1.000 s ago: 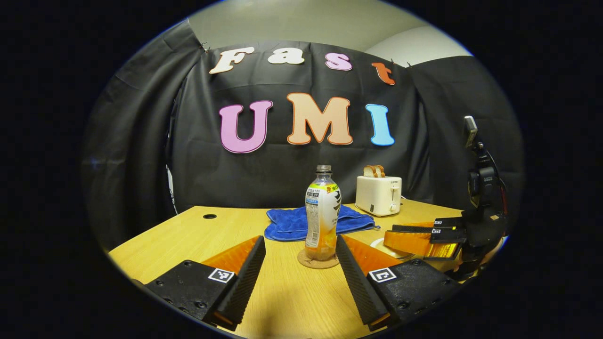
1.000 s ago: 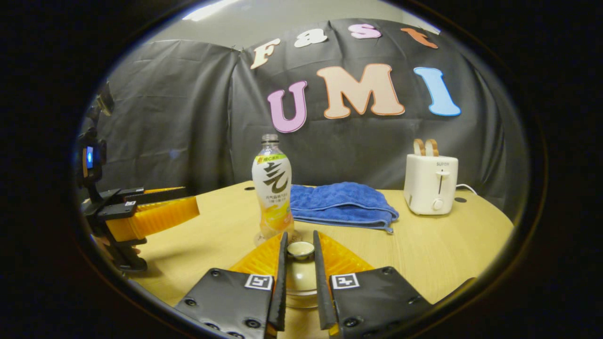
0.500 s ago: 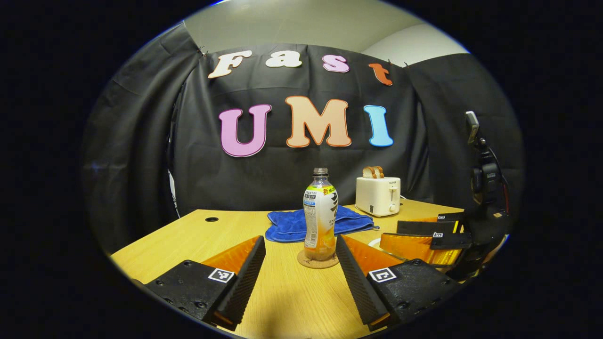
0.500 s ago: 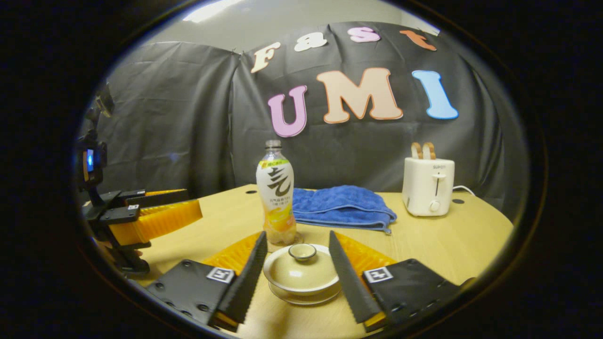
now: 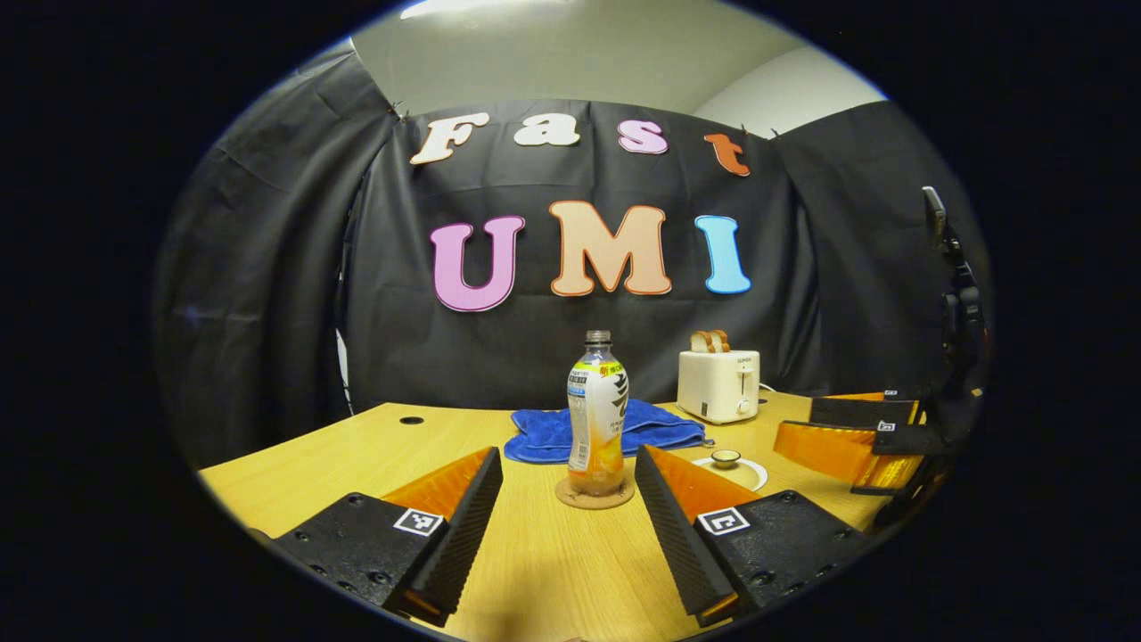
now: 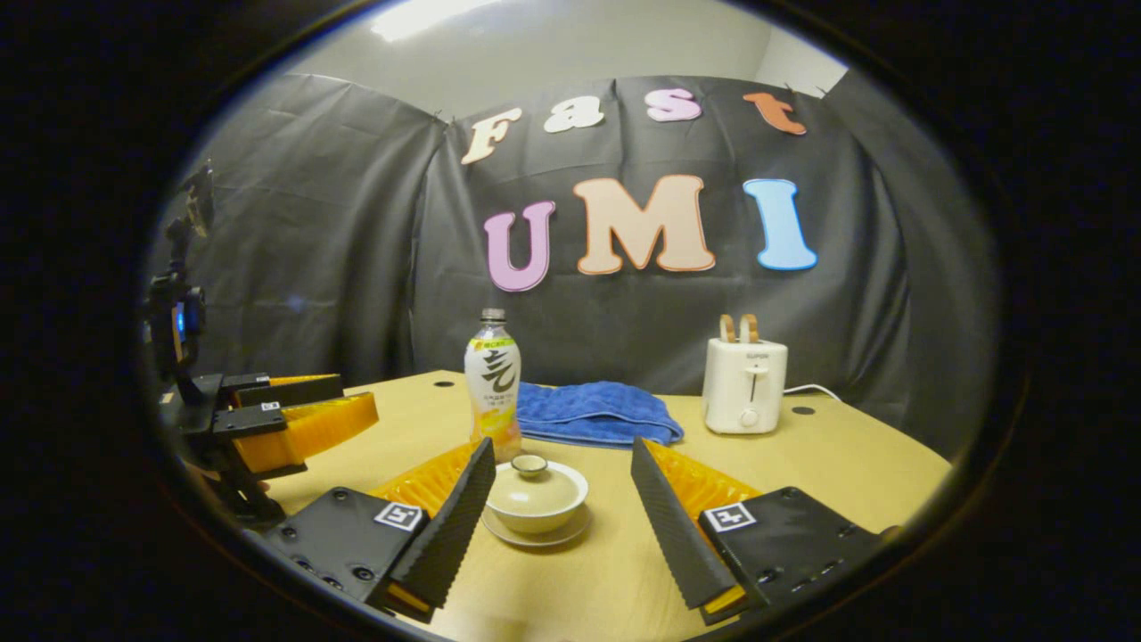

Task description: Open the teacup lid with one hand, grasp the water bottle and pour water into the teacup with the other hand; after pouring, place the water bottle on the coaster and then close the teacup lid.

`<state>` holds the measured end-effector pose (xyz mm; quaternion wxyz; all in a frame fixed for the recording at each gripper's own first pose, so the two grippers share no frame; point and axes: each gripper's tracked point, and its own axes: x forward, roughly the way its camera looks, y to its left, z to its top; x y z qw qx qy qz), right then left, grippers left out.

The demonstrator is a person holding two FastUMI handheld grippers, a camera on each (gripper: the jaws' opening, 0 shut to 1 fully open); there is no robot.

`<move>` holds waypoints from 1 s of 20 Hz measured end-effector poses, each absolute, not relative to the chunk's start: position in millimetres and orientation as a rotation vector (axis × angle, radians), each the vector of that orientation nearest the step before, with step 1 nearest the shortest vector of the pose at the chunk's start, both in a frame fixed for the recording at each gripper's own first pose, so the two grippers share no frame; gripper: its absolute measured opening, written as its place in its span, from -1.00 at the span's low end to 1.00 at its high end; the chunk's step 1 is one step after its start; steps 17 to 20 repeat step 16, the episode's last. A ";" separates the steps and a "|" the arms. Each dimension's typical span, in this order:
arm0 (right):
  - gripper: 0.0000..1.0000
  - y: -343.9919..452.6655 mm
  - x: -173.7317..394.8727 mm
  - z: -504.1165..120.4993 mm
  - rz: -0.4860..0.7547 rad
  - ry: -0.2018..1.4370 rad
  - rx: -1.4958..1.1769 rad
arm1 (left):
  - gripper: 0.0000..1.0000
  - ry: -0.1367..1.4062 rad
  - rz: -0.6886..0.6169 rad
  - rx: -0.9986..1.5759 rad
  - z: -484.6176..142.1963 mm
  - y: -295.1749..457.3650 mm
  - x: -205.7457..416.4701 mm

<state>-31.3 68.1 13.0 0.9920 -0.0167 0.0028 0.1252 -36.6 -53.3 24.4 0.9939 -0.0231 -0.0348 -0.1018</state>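
Observation:
A cream teacup (image 6: 535,496) with its lid (image 6: 529,465) on stands on a saucer, between the spread fingers of my right gripper (image 6: 563,450), which is open and touches nothing. The water bottle (image 5: 595,415), uncapped and holding some orange drink, stands upright on a round cork coaster (image 5: 595,493). My left gripper (image 5: 568,459) is open a little short of it. In the left gripper view the teacup (image 5: 727,462) sits to the bottle's right, with the right gripper (image 5: 856,432) beyond. The right gripper view has the bottle (image 6: 493,383) behind the cup and the left gripper (image 6: 294,419) at far left.
A folded blue towel (image 6: 593,412) lies behind the bottle and cup. A white toaster (image 6: 744,383) with bread slices stands at the back right. The wooden table (image 6: 847,455) has small cable holes near its far edge.
My right gripper let go of the lid's knob, opened wide and drew back from the teacup. My left gripper also backed away from the bottle, staying open.

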 end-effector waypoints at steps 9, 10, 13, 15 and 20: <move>1.00 38.5 -42.5 -4.8 0.194 0.024 0.008 | 0.76 -0.030 -0.183 -0.043 7.6 -52.9 -45.5; 1.00 38.0 -41.2 -8.8 0.191 0.031 0.006 | 0.75 -0.019 -0.187 -0.034 5.7 -54.4 -44.1; 1.00 39.8 -43.4 -3.9 0.186 0.005 0.003 | 0.77 -0.019 -0.187 -0.020 4.2 -56.3 -45.1; 1.00 40.0 -41.9 -7.7 0.183 0.004 0.002 | 0.76 -0.008 -0.177 -0.019 2.1 -54.2 -46.1; 1.00 38.5 -41.8 -6.9 0.177 0.003 0.002 | 0.76 -0.007 -0.170 -0.017 2.5 -53.2 -46.4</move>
